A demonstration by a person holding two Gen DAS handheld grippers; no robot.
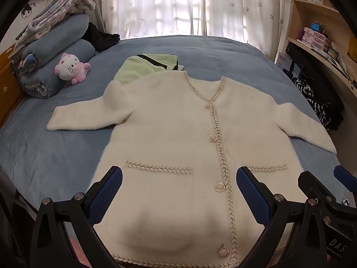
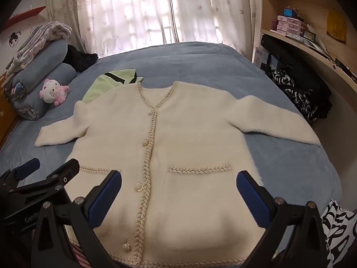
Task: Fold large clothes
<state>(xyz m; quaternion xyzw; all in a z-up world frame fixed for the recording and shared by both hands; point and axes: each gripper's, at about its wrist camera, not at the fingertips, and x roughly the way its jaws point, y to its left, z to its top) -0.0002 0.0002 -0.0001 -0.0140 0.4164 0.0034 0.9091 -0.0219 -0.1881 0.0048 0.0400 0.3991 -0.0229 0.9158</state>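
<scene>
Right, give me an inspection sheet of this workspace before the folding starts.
Surface: blue bedspread, smooth.
Job's things: cream cardigan spread flat, buttoned, front up, both sleeves out; not yet folded.
Clutter: green garment partly under the cardigan's collar; pink plush cat; rolled blue bedding; black clothes at the bed's edge.
Tools: left tool and right tool open above the hem, holding nothing.
Cables: nothing seen.
Surroundings: curtained window, wooden shelves.
</scene>
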